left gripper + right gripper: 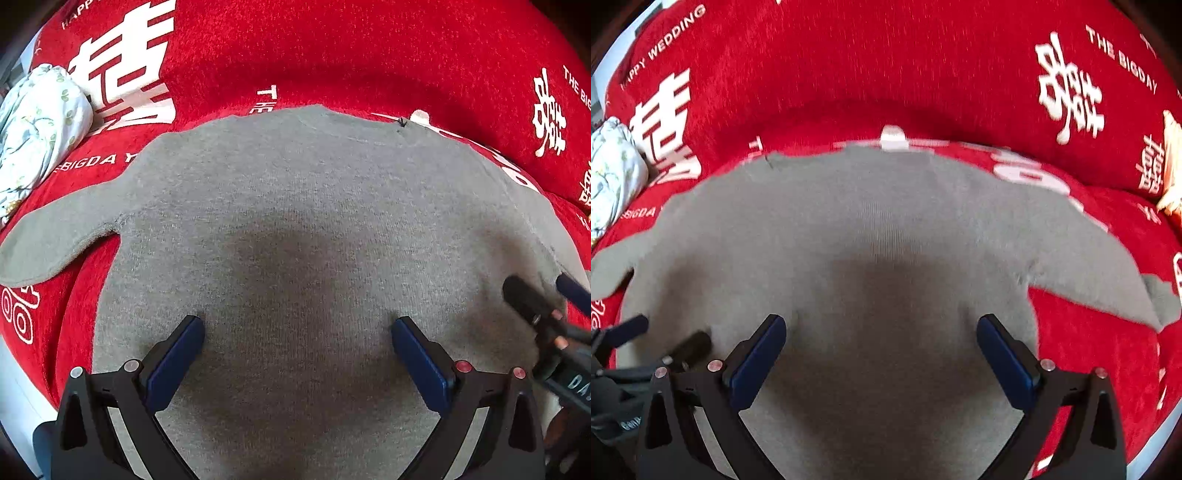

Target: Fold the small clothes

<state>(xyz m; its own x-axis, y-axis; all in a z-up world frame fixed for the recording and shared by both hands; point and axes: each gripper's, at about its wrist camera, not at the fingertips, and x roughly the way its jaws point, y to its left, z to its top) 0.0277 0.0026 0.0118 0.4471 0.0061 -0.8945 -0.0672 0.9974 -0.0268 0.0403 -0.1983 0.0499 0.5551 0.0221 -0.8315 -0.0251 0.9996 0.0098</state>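
A small grey knit sweater (295, 221) lies spread flat on a red cover (332, 48), one sleeve (55, 240) stretched out to the left. My left gripper (297, 328) hovers open over the sweater's lower middle, nothing between its blue pads. In the right wrist view the same sweater (849, 229) fills the middle, its other sleeve (1108, 280) reaching right. My right gripper (881, 326) is open above the cloth too, holding nothing. Each gripper shows at the edge of the other's view: the right one (543, 299) and the left one (661, 336).
The red cover (923, 55) carries white characters and lettering. A pale floral bundle of cloth (37, 125) sits at the far left, also visible as the floral bundle (609, 173). An orange-cream item (1172, 170) lies at the right edge.
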